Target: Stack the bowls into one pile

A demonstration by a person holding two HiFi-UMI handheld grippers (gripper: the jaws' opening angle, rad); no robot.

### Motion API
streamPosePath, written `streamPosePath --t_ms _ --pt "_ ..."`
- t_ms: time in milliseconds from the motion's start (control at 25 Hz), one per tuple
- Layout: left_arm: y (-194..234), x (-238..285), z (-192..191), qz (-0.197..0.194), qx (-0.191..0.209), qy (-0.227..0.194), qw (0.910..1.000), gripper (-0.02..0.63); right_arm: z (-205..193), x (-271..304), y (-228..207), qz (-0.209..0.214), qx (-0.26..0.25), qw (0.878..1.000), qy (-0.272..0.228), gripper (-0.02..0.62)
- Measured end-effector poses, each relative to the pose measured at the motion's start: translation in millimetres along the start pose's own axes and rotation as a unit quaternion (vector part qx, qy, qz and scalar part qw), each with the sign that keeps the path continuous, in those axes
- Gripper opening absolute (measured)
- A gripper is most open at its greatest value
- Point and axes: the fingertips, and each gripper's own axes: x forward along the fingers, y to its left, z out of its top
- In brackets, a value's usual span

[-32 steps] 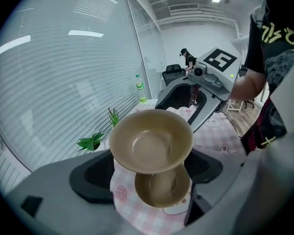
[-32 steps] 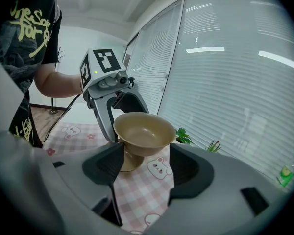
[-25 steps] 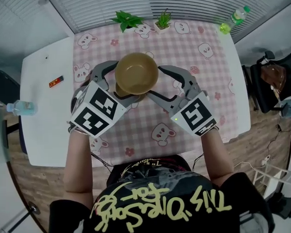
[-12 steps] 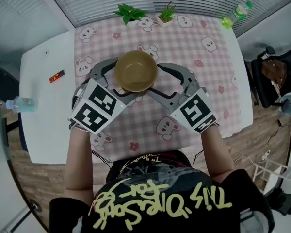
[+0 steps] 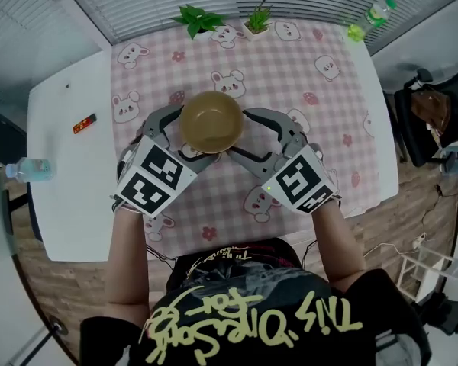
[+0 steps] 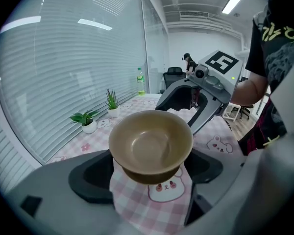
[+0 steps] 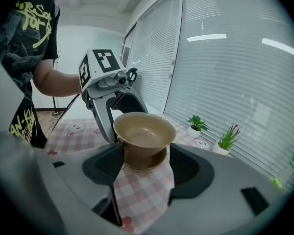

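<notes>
Tan pile [image 5: 211, 120] stands at centre frame in the head view, on the pink checked cloth [image 5: 313, 90] covering the right part of the white table [image 5: 69, 181].

Pile: the right gripper view shows the top bowl [image 7: 144, 129] nested upright in the bottom bowl [image 7: 143, 161], whose base rests on the cloth. Both are empty. Whether further bowls sit between them cannot be told.

Left gripper [image 5: 189, 132]: comes in from lower left. Jaws are spread wide, one on each side of the pile at the level of the bottom bowl. In its own view the left-hand jaw lies against the pile and the right-hand jaw stands just clear. No firm hold is evident.

Right gripper [image 5: 239, 134]: comes in from lower right, facing the left gripper across the pile. Jaws are likewise spread wide and flank the bottom bowl. One jaw is at the bowl wall; the other shows a narrow gap. Nothing is clamped.

Surroundings:
- Two potted plants [image 5: 201, 19] stand at the top edge of the cloth.
- A green bottle [image 5: 375, 14] is at upper right.
- A clear bottle [image 5: 32, 170] lies at the left edge of the frame.
- A small red item [image 5: 84, 123] lies on bare table at the left, well apart from the pile.
</notes>
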Motion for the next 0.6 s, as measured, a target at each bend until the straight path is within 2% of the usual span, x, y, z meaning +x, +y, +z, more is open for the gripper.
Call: streamPosePath --t_ms 360,600 --pt "-2.8 6.0 -9.0 0.008 0.0 0.018 0.9998 0.451 -13.9 4.7 5.8 0.012 0.016 1.0 0.007 0.291" --pt "-4.4 9.1 -5.7 0.013 0.001 0.035 0.9993 0.457 -20.8 0.8 0.6 0.014 0.025 0.999 0.031 0.291"
